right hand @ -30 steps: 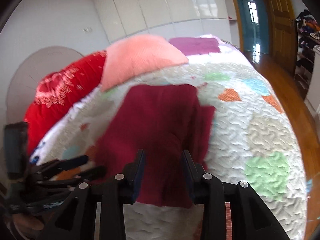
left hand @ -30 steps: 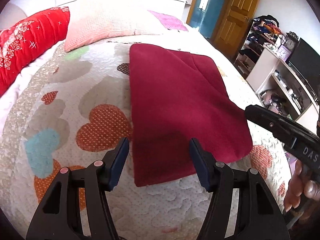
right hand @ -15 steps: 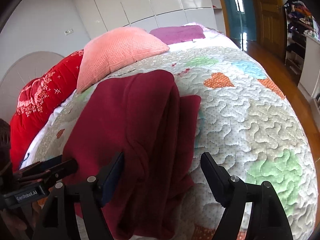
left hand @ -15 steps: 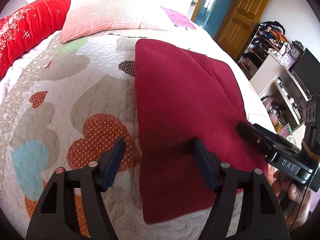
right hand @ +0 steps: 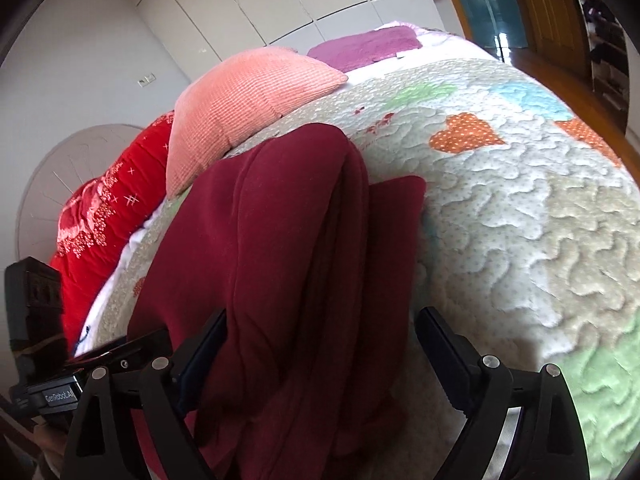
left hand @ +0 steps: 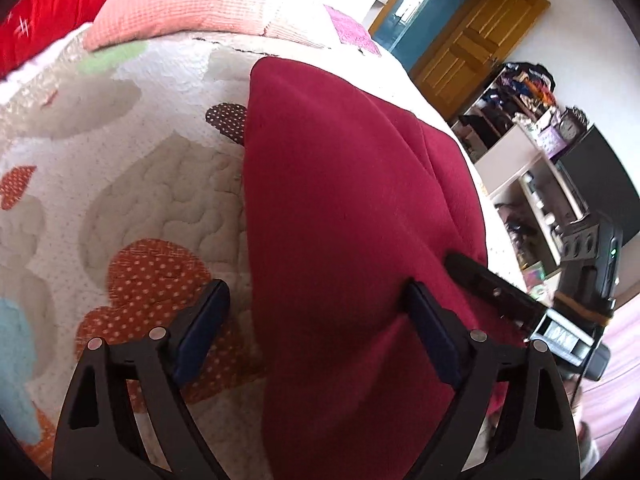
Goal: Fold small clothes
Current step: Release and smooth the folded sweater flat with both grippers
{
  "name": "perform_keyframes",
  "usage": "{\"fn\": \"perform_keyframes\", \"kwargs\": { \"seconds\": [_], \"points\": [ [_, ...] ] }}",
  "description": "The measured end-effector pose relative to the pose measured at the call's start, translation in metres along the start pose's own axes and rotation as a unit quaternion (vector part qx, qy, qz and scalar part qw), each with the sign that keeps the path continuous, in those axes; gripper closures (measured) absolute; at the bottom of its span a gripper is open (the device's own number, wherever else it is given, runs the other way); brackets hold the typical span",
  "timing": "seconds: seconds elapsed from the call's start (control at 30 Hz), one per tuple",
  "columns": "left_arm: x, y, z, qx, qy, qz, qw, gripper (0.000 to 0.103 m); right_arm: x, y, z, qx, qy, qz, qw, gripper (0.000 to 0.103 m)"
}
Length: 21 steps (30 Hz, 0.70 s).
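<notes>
A dark red garment point(left hand: 344, 216) lies folded lengthwise on the quilted bed; it also shows in the right wrist view point(right hand: 276, 240), with layered folds along its right edge. My left gripper point(left hand: 316, 328) is open, its jaws straddling the garment's near left edge. My right gripper point(right hand: 320, 360) is open, its jaws straddling the garment's near right side. The right gripper shows in the left wrist view point(left hand: 492, 288) at the garment's right edge. The left gripper shows in the right wrist view point(right hand: 120, 356) at the lower left.
The quilt point(left hand: 132, 208) has a heart pattern. A pink pillow point(right hand: 248, 96), a red pillow point(right hand: 108, 208) and a purple cloth point(right hand: 368, 44) lie at the bed's head. White shelves point(left hand: 532, 168) and a wooden door point(left hand: 472, 40) stand on the right.
Both grippers have moved forward and lower over the garment's near end. The right gripper opened from nearly shut to wide.
</notes>
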<state>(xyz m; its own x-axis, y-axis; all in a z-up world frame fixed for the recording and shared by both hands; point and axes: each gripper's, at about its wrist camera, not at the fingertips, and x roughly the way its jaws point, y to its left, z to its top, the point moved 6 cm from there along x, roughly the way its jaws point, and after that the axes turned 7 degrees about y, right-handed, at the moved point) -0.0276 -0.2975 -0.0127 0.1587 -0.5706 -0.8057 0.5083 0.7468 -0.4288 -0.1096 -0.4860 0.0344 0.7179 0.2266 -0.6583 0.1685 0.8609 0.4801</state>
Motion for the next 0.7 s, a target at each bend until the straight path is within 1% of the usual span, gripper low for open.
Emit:
{"fn": "perform_keyframes", "kwargs": {
  "seconds": [0.03, 0.07, 0.1, 0.13, 0.17, 0.2, 0.23, 0.27, 0.37, 0.5, 0.57, 0.63, 0.67, 0.7],
  "points": [
    [0.0, -0.003, 0.0, 0.004, -0.001, -0.002, 1.0, 0.026, 0.002, 0.001, 0.001, -0.003, 0.003, 0.006, 1.0, 0.012],
    [-0.001, -0.009, 0.0, 0.014, 0.001, -0.014, 0.9998, 0.034, 0.005, 0.004, 0.002, -0.007, 0.008, 0.014, 1.0, 0.026],
    [-0.003, -0.011, 0.0, 0.017, -0.003, -0.007, 0.9998, 0.036, 0.007, 0.007, 0.003, -0.009, 0.011, 0.027, 1.0, 0.044],
    [-0.006, -0.013, 0.0, 0.02, -0.004, -0.002, 0.9998, 0.043, 0.007, 0.01, 0.005, -0.006, 0.012, 0.037, 0.999, 0.046],
    [-0.01, -0.015, -0.001, 0.024, -0.007, 0.001, 0.9997, 0.048, 0.005, 0.013, 0.005, -0.008, 0.009, 0.029, 1.0, 0.053],
    [-0.016, -0.016, -0.003, 0.027, -0.013, 0.004, 0.9996, 0.055, 0.003, 0.019, 0.005, -0.02, 0.008, 0.018, 1.0, 0.058],
    [-0.025, -0.017, -0.006, 0.028, -0.015, 0.002, 0.9995, 0.057, -0.003, 0.025, 0.005, -0.032, 0.003, 0.008, 0.999, 0.06],
    [-0.032, -0.018, -0.009, 0.026, -0.014, -0.002, 0.9995, 0.057, -0.007, 0.03, 0.004, -0.036, -0.001, 0.008, 0.999, 0.062],
    [-0.069, -0.021, -0.029, 0.032, -0.03, -0.008, 0.999, 0.057, -0.028, 0.048, -0.005, -0.043, -0.002, 0.032, 0.999, 0.063],
    [-0.109, -0.016, -0.075, 0.03, -0.03, 0.01, 0.9991, 0.057, -0.051, 0.077, -0.039, -0.054, 0.007, 0.071, 0.996, 0.064],
    [-0.116, -0.008, -0.1, 0.022, -0.023, 0.024, 0.9992, 0.057, -0.055, 0.091, -0.061, -0.065, 0.012, 0.078, 0.995, 0.063],
    [-0.109, 0.001, -0.118, 0.016, -0.003, 0.035, 0.9993, 0.057, -0.048, 0.098, -0.085, -0.078, 0.034, 0.065, 0.994, 0.06],
    [-0.106, 0.003, -0.123, 0.016, 0.0, 0.039, 0.9991, 0.057, -0.043, 0.098, -0.094, -0.082, 0.049, 0.048, 0.994, 0.053],
    [-0.106, 0.003, -0.127, 0.018, -0.005, 0.043, 0.9989, 0.056, -0.04, 0.094, -0.102, -0.084, 0.057, 0.019, 0.995, 0.048]
  ]
}}
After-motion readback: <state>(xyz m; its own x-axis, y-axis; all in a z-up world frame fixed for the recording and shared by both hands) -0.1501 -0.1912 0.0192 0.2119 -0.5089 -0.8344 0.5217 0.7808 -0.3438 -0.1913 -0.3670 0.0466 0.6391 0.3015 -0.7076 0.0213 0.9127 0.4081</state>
